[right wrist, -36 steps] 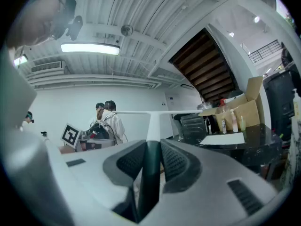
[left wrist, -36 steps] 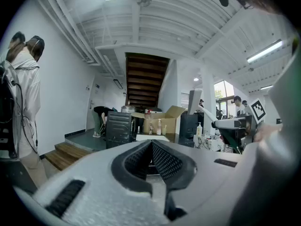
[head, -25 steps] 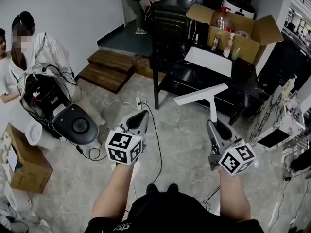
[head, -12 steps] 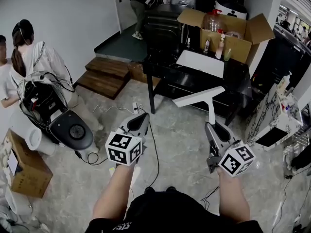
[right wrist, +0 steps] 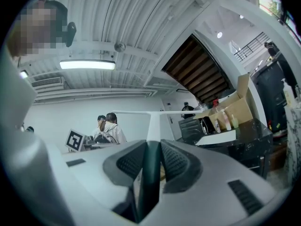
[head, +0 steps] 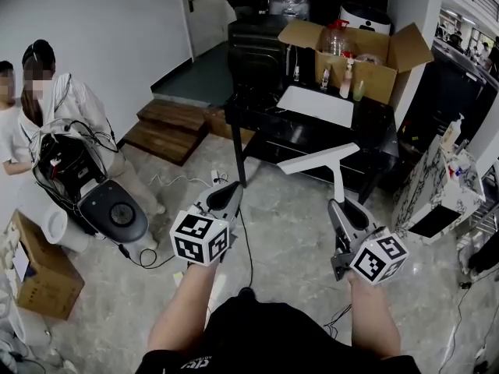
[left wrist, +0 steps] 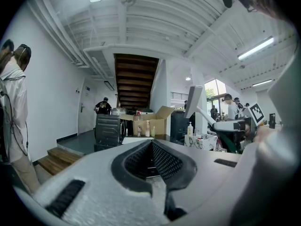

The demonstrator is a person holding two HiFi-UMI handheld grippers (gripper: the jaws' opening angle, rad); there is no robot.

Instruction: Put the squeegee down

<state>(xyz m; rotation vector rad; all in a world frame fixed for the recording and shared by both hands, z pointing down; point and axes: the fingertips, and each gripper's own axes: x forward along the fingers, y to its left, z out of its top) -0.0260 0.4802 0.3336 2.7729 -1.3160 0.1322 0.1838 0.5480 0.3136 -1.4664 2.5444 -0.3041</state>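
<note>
Head view: the right claw [head: 340, 205] clamps the squeegee [head: 320, 160] by its handle, blade aloft mid-frame above the grey stone floor [head: 288, 240], short of the black table [head: 366, 131]; left gripper view: the left claw [left wrist: 151, 147] closed, seemingly empty; right gripper view: pads [right wrist: 175, 163] tight on the handle.

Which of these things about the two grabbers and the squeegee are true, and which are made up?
1. The right gripper grips the squeegee by its handle. True.
2. The squeegee lies on the black table. False: it is held up in the air, in front of the table.
3. The left gripper holds nothing. True.
4. The open cardboard box with bottles stands on the floor. False: it stands on the black table.
</note>
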